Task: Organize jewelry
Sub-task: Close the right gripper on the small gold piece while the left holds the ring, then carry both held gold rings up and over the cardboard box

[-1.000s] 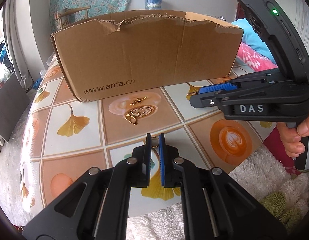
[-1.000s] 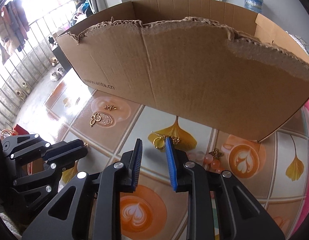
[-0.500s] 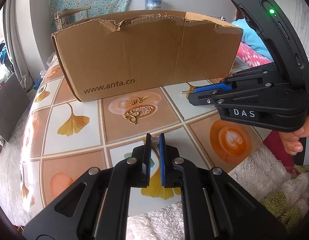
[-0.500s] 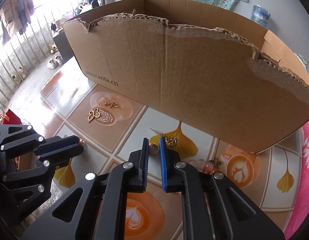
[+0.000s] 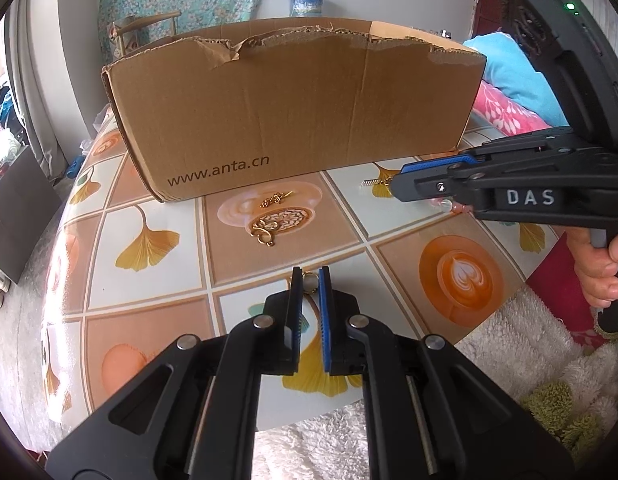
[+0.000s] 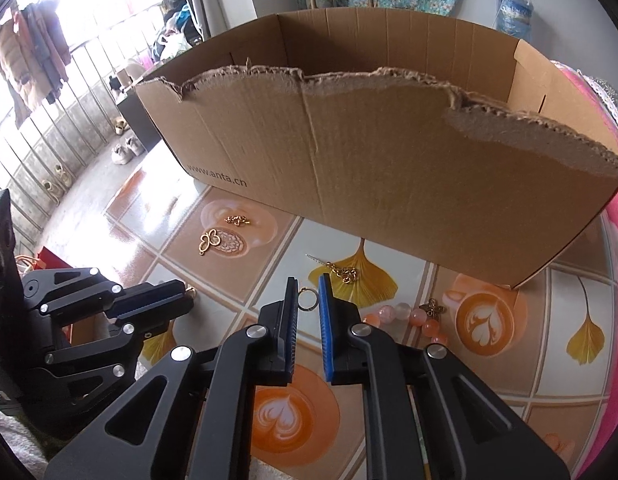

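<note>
A: The right gripper (image 6: 309, 294) has just pinched shut on the gold ring (image 6: 307, 299), near the table's (image 6: 489, 384) middle

B: The left gripper (image 5: 309, 280) grips another ring (image 5: 309, 282), apparently, by the front edge; boxing comes next

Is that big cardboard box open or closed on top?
Open. The cardboard box has no lid; its torn front edge and bare inner walls show from above.

Your cardboard box (image 6: 389, 168) stands at the back of the tabletop (image 6: 237, 264). Before it, two charms (image 6: 213, 240) lie to the left, a chain (image 6: 341, 272) in the middle and beads (image 6: 405, 316) to the right.
</note>
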Available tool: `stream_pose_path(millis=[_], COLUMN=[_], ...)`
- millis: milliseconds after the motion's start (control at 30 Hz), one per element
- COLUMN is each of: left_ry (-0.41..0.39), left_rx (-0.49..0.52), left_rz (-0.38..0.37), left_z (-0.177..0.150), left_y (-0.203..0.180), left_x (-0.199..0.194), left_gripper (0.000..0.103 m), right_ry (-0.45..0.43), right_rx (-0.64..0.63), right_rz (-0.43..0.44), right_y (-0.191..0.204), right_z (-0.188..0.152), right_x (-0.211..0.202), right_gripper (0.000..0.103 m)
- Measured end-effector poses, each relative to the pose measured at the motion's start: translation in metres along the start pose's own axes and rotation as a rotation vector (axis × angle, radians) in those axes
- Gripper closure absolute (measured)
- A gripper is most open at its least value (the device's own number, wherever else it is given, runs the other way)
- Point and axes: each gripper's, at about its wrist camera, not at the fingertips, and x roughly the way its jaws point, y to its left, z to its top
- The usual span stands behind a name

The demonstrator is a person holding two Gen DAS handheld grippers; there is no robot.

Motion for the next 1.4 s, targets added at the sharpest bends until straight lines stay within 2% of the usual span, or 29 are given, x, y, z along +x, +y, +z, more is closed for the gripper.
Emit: stream_pose_path(millis=[100,167,200,233,333,433,567,1000,1167,1267,1400], left_ry=[0.014,0.023,0.025,0.03,0.037,0.047,0.058,0.051,-0.044,-0.15,-0.286], left_rx=[-0.014,-0.02,-0.018,-0.007,0.039,0.033,0.056,0.119,0.124,0.124,0.127], left_rz=[-0.006,-0.014,-0.01,0.001,0.025,0.019,0.022,0.083,0.093,0.094,0.057], left_z=[0.003,0.004,0.005,0.006,0.008,0.009,0.011,0.009,0.023,0.044,0.075], left_y=[0.002,0.003,0.003,0.002,-0.004,-0.003,-0.008,-0.018,-0.022,-0.02,-0.018], left_x=[0.001,0.002,0.003,0.004,0.006,0.007,0.006,-0.003,-0.038,-0.067,-0.095], left_gripper=[0.095,0.089,0.081,0.077,0.077,0.078,0.092,0.093,0.093,0.093,0.093], right_ry=[-0.007,-0.012,-0.015,-0.02,-0.032,-0.038,-0.046,-0.116,-0.176,-0.257,-0.349], right_rx=[-0.005,-0.007,-0.009,-0.012,-0.014,-0.008,0.01,0.007,-0.029,-0.074,-0.137], right_rz=[0.011,0.023,0.026,0.029,0.035,0.039,0.051,0.094,0.115,0.125,0.12], right_y=[0.001,-0.002,-0.002,-0.001,0.002,-0.001,-0.007,-0.018,-0.012,-0.005,0.001], right_z=[0.0,-0.002,-0.003,-0.003,-0.002,-0.003,-0.006,-0.006,-0.005,0.004,0.027], right_x=[-0.001,-0.005,-0.007,-0.007,-0.009,-0.011,-0.013,-0.037,-0.064,-0.091,-0.119], right_gripper=[0.092,0.092,0.092,0.092,0.092,0.092,0.092,0.092,0.092,0.092,0.092])
